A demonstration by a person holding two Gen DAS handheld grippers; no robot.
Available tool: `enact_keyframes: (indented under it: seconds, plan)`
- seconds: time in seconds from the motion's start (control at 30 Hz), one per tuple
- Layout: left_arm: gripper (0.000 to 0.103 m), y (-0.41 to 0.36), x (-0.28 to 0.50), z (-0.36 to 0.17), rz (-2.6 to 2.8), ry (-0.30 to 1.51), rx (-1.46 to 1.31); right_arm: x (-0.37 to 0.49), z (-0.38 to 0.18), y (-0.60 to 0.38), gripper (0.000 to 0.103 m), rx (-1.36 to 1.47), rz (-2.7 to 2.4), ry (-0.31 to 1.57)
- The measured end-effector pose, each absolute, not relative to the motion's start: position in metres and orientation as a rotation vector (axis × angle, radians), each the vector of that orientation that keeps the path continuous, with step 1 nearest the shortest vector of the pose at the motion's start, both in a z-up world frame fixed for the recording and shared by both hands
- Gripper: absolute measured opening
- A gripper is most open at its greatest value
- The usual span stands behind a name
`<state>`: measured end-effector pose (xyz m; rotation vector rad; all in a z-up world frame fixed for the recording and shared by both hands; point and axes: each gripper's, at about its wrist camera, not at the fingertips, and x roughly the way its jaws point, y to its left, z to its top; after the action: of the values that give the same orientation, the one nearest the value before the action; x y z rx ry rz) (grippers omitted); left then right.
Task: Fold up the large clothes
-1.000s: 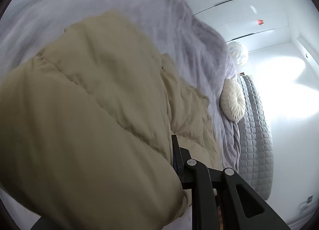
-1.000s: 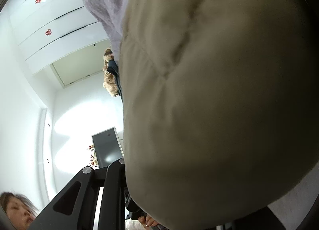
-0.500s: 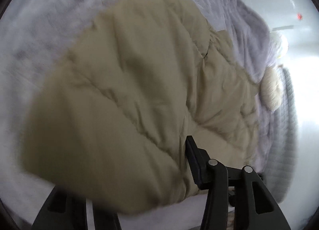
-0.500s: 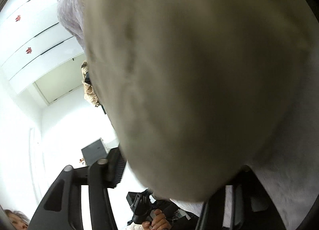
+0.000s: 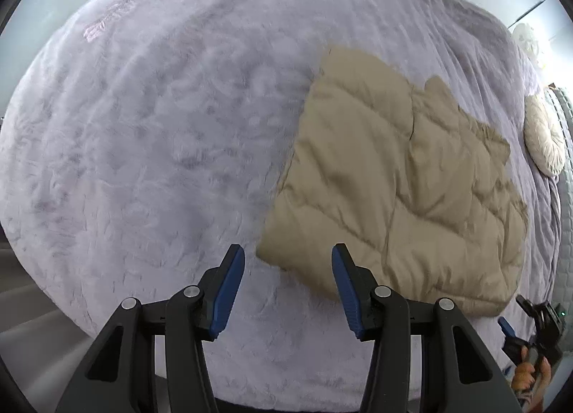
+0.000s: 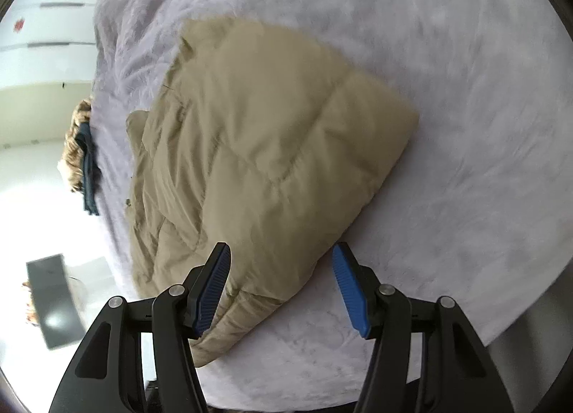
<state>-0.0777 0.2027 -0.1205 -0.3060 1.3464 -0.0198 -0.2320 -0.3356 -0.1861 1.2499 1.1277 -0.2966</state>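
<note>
Two tongs over a folded coat
Folded tan coat [image 5: 401,176] lies flat on the bed [image 5: 150,134], wide bare cover beside its edge; left tongs [image 5: 288,287] and right tongs [image 6: 281,287] have just spread, gripping nothing.

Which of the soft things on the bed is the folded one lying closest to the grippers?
The tan quilted jacket, folded flat just beyond both open grippers. The round cream cushion sits farther off at the bed's edge.

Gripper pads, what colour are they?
Blue, ribbed pads on black fingers, clearest in the left wrist view.
</note>
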Motion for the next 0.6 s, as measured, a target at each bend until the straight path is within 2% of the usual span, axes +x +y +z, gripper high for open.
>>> enact_keyframes:
  seconds: [0.03, 0.2, 0.33, 0.43, 0.6]
  plan:
    - [0.052, 0.200, -0.076, -0.119, -0.024, 1.347, -0.299, -0.210, -0.170, -0.344, 0.063, 1.228, -0.313, 1.130]
    - [0.052, 0.172, -0.065, -0.112, -0.074, 1.338, -0.227, -0.220, -0.131, -0.349, 0.063, 1.159, -0.378, 1.140]
    - [0.052, 0.136, -0.056, -0.111, -0.123, 1.345, -0.160, -0.221, -0.097, -0.337, 0.063, 0.999, -0.370, 1.160]
    - [0.090, 0.129, -0.058, -0.109, -0.131, 1.333, -0.130, -0.214, -0.080, -0.320, 0.063, 0.890, -0.333, 1.172]
    - [0.091, 0.120, -0.056, -0.104, -0.163, 1.308, -0.089, -0.190, -0.079, -0.288, 0.063, 0.846, -0.226, 1.242]
